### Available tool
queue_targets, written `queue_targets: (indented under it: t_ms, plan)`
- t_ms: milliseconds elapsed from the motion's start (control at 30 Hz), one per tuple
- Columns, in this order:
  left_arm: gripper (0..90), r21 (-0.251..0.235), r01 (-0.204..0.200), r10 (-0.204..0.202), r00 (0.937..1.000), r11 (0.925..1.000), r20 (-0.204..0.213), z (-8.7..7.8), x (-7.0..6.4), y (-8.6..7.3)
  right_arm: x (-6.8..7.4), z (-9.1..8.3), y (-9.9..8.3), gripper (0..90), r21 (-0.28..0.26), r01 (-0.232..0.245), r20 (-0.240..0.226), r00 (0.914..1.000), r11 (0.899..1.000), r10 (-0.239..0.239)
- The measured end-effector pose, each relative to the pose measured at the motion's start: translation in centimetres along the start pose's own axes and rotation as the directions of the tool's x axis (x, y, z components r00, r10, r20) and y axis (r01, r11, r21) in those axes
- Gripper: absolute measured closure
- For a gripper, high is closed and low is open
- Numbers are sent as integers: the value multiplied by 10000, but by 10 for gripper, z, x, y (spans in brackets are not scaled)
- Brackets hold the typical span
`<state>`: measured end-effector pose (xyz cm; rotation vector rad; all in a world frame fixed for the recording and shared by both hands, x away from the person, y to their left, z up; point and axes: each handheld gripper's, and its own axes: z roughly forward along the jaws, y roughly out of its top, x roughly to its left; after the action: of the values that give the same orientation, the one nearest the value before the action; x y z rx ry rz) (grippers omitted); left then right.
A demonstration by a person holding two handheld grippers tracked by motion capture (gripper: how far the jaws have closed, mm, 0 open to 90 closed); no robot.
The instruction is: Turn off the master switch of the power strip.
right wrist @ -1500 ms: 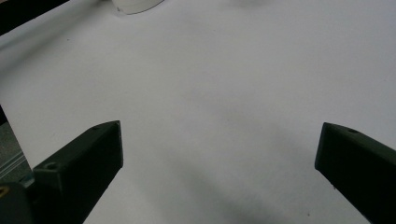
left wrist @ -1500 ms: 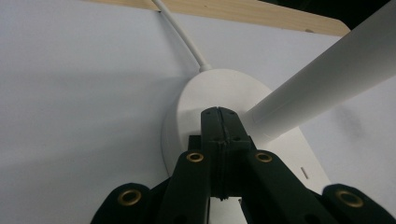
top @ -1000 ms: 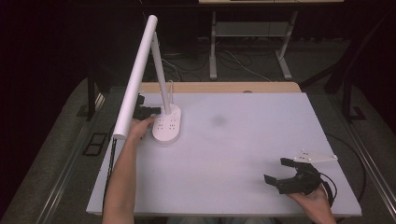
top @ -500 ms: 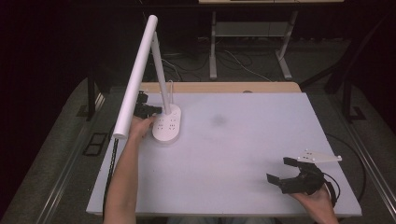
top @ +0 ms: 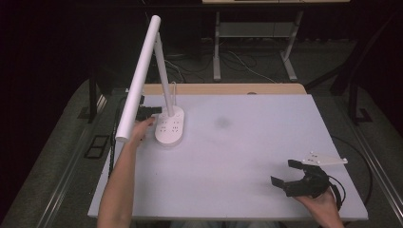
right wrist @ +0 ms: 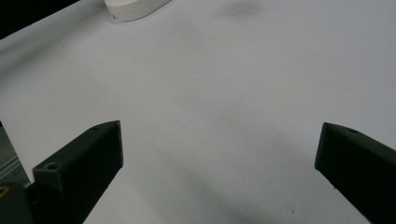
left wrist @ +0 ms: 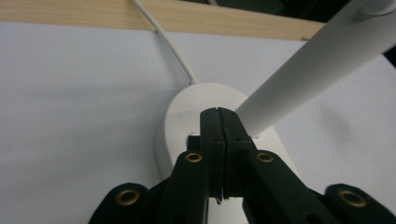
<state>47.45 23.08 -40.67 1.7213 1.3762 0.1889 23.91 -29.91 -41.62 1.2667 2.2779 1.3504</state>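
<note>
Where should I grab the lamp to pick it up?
Probably the thin upright post, low down near the base, coming from the side. The post is slim enough for a gripper, while the base is wide and flat. The long bar tilts overhead, so gripping low should keep it from tipping.

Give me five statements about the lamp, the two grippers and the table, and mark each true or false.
1. The left gripper has its jaws shut, tips over the lamp base. True.
2. The right gripper is shut on a cable. False: its jaws stand wide apart over bare table and hold nothing.
3. The lamp's white cord leaves the base toward the wooden strip at the table's far edge. True.
4. The lamp lies flat on the table. False: its base sits on the table and its stem rises from it.
5. The right gripper touches the lamp base. False: it is at the near right corner, well apart.
</note>
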Motion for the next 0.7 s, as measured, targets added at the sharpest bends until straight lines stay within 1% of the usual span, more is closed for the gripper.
queue_targets:
  t_ms: [33,133,267,333,400,467,567,633,667,700]
  plan:
    - [862,-66,36,-36,10000,10000,4,-3,0,-2,0,0,0,3,6,3,8,10000,10000,-3]
    - [856,-220,-37,39,10000,9998,83,-11,0,-9,-1,-1,0,3,-91,71,11,10000,9999,-71]
    - [836,-493,-45,50,9999,9988,94,-23,0,-16,-1,-1,0,3,-93,-10,24,10000,10000,10]
    - [807,-607,-134,144,9998,9981,160,-31,1,-19,-1,-2,0,3,-117,-17,21,10000,9999,17]
    - [756,-753,-170,184,9997,9970,181,-37,0,-20,-1,-2,0,3,-121,-24,18,10000,9999,24]
    - [699,-868,-248,274,9992,9959,284,-44,-1,-22,-1,-2,0,3,-117,-11,13,10000,9999,12]
    - [602,-955,-514,552,9977,9941,381,-54,-5,-27,-1,-2,0,3,-144,22,3,10000,9999,-22]
    - [541,-1089,-413,466,9978,9932,468,-59,-7,-30,-1,-2,0,3,-138,31,-15,10000,9999,-31]
    - [502,-1170,-411,480,9972,9923,569,-62,-7,-32,-1,-2,0,3,-122,-3,-30,10000,9999,3]
    - [464,-1205,-503,583,9963,9914,634,-64,-6,-34,-1,-2,0,3,-121,5,-40,10000,9999,-5]
